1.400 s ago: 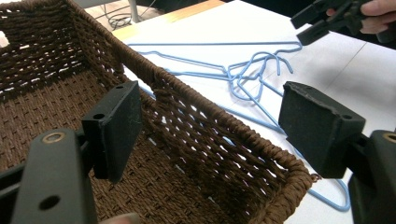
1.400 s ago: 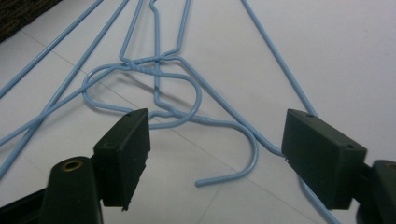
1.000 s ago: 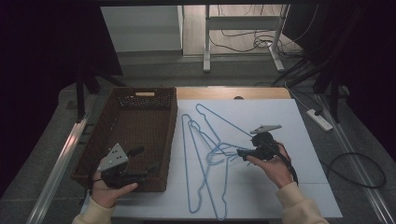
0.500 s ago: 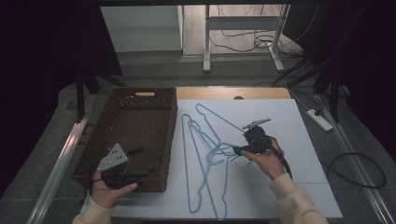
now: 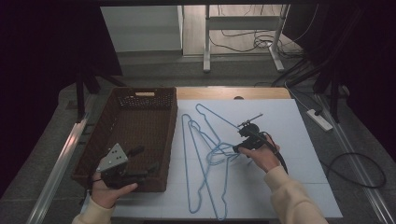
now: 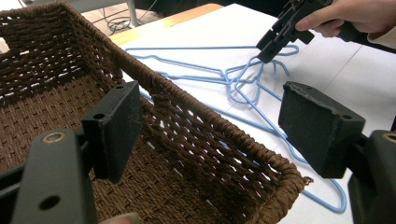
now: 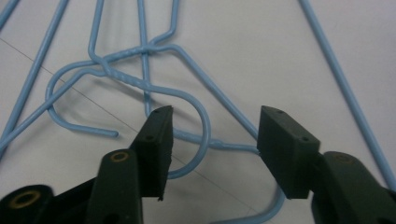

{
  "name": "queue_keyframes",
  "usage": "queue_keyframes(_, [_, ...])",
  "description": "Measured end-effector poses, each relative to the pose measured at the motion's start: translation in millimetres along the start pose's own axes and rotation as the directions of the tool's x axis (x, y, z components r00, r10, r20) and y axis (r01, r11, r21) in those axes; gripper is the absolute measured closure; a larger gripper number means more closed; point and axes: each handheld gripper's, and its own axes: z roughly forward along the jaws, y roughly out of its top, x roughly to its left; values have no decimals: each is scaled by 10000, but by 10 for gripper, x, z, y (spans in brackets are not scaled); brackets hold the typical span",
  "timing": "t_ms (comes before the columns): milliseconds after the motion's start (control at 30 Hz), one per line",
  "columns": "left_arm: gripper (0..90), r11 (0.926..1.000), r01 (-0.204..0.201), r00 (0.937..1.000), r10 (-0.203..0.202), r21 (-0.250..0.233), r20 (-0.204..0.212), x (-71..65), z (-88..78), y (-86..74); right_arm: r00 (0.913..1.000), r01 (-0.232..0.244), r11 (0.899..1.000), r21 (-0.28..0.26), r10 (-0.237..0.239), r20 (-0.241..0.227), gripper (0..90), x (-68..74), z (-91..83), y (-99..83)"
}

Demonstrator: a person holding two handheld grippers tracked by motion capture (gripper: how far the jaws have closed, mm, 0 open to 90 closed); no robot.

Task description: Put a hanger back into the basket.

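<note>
Several light-blue wire hangers [image 5: 190, 140] lie tangled on the white tabletop [image 5: 280, 135], their hooks bunched together [image 7: 198, 109]. My right gripper [image 5: 237, 149] points down at that bunch. Its jaws have just been closing and stand half apart [image 7: 215, 126]. One hook's curve and a hanger's neck lie between the pads, which do not press on the wire. My left gripper [image 5: 145, 159] hovers over the near right corner of the brown woven basket [image 5: 170, 135], open and empty [image 6: 219, 126]. The left gripper view looks past the basket rim [image 6: 187, 100] to the hangers [image 6: 243, 77] and the right gripper [image 6: 268, 49].
The basket is empty and takes up the table's left side. A wooden strip [image 5: 233, 92] runs along the table's far edge. A power strip [image 5: 320, 119] and cables lie on the floor to the right, and a desk frame [image 5: 205, 42] stands beyond the table.
The right gripper has moved left and slightly down onto the bunched hooks, and its jaws have narrowed. The left hand and gripper have stayed where they were.
</note>
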Motion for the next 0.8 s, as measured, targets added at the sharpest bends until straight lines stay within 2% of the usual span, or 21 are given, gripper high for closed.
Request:
queue_keyframes(67, [227, 10000, -3, 10000, 3, 5, 5, 0, 1, 0, 10000, -18, 10000, 74, 19, -42, 525, 2, 12, 5])
queue_keyframes(100, [227, 10000, -7, 10000, 7, 14, 14, 0, 3, -1, 9999, -76, 9995, 297, 79, -96, 579, 6, 37, 13])
queue_keyframes(200, [227, 10000, -16, 10000, 16, 8, 21, -3, 2, 1, 9997, -173, 9985, 526, 181, -149, 645, 6, 63, 18])
queue_keyframes(400, [227, 10000, -7, 10000, 7, -7, 13, -4, 1, 3, 9971, -563, 9970, 538, 588, -477, 811, -24, 75, 29])
queue_keyframes(633, [227, 10000, -13, 10000, 13, -14, 25, -9, 1, 7, 9945, -866, 9950, 497, 893, -546, 842, -34, 58, 42])
queue_keyframes(800, [227, 10000, -24, 10000, 24, -5, 26, -11, 2, 8, 9932, -931, 9955, 202, 942, -681, 844, -32, 14, 43])
